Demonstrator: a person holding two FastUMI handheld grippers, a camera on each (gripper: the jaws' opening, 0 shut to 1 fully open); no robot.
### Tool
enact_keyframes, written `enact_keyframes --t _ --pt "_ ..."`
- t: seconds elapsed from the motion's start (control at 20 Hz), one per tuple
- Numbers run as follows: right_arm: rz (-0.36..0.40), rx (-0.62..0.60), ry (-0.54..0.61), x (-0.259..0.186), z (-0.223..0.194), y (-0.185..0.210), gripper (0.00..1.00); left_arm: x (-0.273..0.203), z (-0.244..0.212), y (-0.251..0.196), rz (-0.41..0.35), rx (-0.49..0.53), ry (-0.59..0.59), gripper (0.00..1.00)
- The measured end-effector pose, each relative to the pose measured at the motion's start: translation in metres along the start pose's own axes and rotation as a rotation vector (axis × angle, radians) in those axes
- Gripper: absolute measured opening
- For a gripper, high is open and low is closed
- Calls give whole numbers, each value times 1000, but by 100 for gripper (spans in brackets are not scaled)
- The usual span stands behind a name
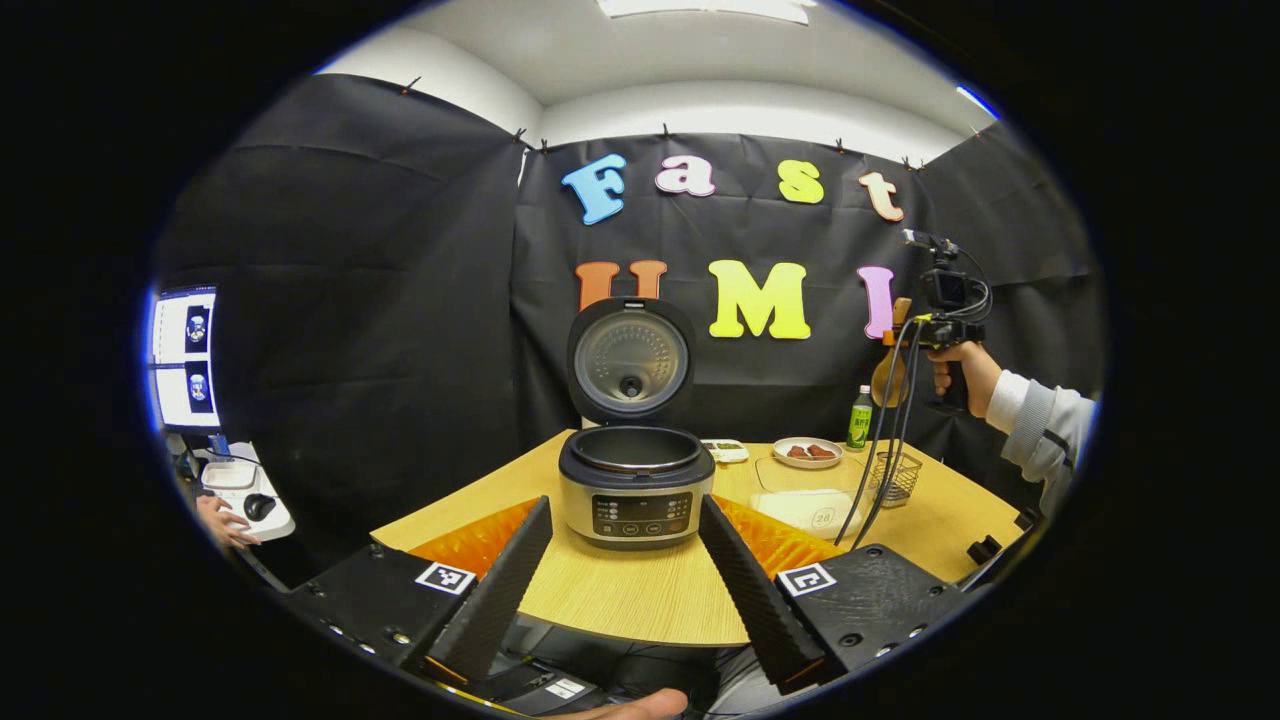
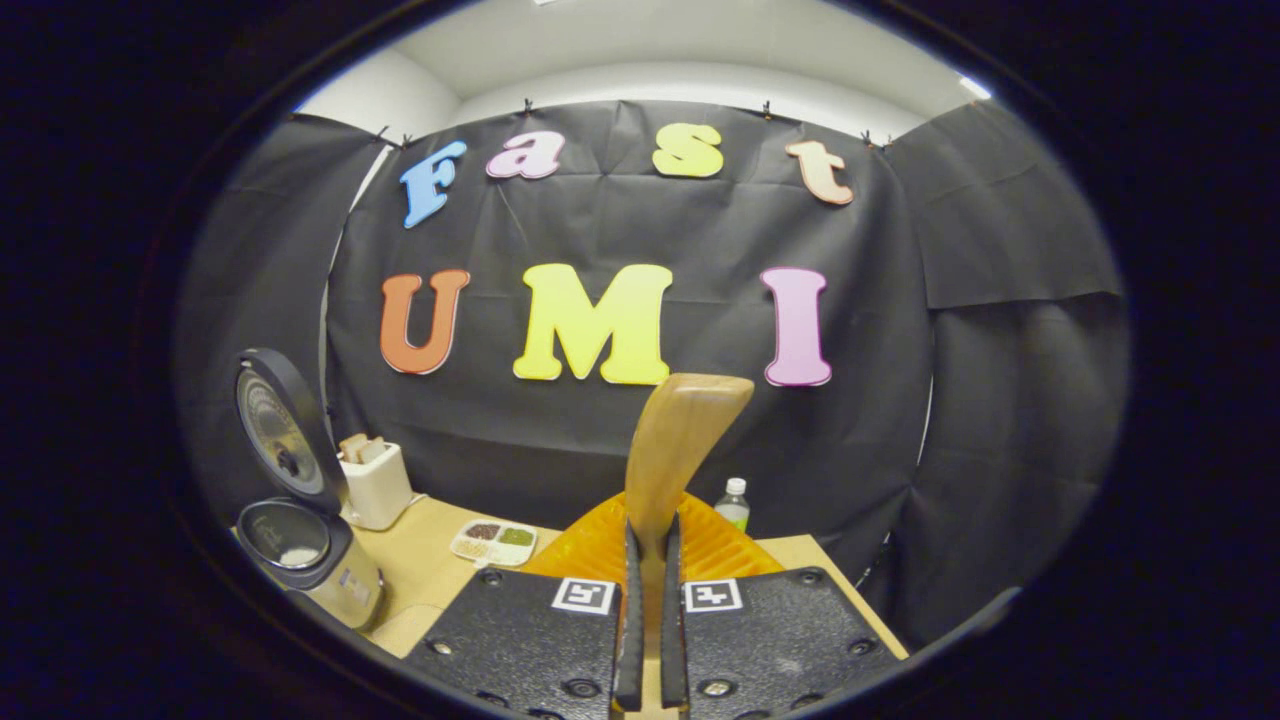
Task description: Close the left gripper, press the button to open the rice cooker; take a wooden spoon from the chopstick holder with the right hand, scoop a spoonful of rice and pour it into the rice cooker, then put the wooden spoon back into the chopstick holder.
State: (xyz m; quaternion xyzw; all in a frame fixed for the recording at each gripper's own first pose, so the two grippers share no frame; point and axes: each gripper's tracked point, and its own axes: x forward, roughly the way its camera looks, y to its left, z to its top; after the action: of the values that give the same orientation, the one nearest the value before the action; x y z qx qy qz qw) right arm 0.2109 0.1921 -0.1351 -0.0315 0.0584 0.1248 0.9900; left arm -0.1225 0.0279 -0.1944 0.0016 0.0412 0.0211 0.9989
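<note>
The rice cooker (image 1: pixel 635 490) stands open mid-table with its lid (image 1: pixel 630 360) raised; my left gripper (image 1: pixel 625 565) hangs in front of it, open and holding nothing. A hand holds my right gripper (image 1: pixel 945 330) high over the table's right side, above the wire chopstick holder (image 1: pixel 898 478). That gripper (image 2: pixel 648 560) is shut on the handle of the wooden spoon (image 2: pixel 680 440), whose bowl hangs below it (image 1: pixel 888 378). In the right gripper view the cooker (image 2: pixel 305 550) sits low at the left, with a little white inside its pot. A clear rice container (image 1: pixel 810 505) lies beside the cooker.
A plate of red food (image 1: pixel 808 452), a green bottle (image 1: pixel 860 418) and a small divided dish (image 2: pixel 493 541) stand toward the table's back. A white box (image 2: pixel 375 485) sits behind the cooker. Cables (image 1: pixel 880 460) hang from the right gripper. A person's hand (image 1: pixel 225 520) rests at a side desk, far left.
</note>
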Motion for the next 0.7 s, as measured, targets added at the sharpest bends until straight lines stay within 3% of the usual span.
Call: enact_keyframes --t 0.05,0.7 --pt "7 -6 6 -1 -6 -6 12 0 0 -1 -4 -2 -1 94" --pt "-8 21 118 21 -110 -49 13 3 2 -10 -32 -27 -4 95"
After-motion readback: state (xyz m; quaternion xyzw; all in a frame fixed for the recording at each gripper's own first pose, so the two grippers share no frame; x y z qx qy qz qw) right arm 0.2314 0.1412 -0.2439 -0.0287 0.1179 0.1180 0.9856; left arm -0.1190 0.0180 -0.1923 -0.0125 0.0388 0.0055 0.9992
